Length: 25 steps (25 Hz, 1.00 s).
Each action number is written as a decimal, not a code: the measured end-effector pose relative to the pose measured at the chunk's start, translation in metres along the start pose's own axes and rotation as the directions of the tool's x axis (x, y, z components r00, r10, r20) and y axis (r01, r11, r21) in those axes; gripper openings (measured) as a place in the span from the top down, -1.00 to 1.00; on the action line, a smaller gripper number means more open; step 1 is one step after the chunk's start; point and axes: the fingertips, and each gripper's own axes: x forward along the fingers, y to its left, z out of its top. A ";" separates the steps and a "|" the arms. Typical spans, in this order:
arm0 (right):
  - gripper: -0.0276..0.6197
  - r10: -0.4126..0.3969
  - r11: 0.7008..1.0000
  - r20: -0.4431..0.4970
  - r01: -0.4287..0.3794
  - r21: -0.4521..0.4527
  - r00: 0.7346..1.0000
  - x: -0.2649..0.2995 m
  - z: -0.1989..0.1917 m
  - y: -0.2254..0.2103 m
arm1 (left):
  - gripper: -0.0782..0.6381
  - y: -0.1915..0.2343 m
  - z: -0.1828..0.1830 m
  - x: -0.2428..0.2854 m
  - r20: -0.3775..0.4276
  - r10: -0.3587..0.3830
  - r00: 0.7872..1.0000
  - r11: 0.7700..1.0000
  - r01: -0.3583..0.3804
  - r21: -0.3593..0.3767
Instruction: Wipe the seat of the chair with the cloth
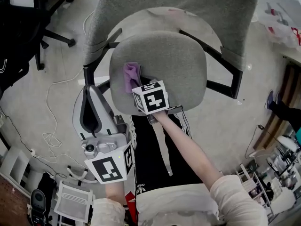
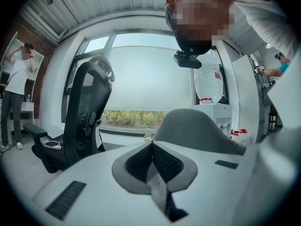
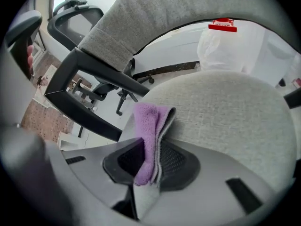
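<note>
Both jaw pairs are closed; my right tool [image 3: 150, 160] pinches the purple cloth [image 3: 148, 121] on the grey chair seat [image 3: 225, 107]; my left tool [image 2: 151, 150] grips nothing.

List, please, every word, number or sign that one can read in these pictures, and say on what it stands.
No text can be read.
Left cube and right cube: black-and-white square patterns, no letters.
Bag: red label, too blurred to read.
Trousers: small white logo, too small to read.
</note>
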 end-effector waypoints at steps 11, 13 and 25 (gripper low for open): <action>0.64 -0.138 0.990 -0.005 0.138 -0.009 0.990 -0.046 -0.014 -0.081 | 0.75 -0.036 0.004 0.011 -0.005 -0.079 0.997 0.997 0.079 0.000; 0.64 -0.156 0.988 -0.008 0.156 -0.017 0.988 -0.052 -0.016 -0.092 | 0.75 -0.039 0.004 0.014 -0.010 -0.085 0.996 0.996 0.085 0.007; 0.64 -0.368 0.927 -0.039 0.370 0.059 0.929 -0.113 -0.037 -0.189 | 0.75 -0.053 0.004 0.025 -0.025 -0.110 0.994 0.994 0.110 0.025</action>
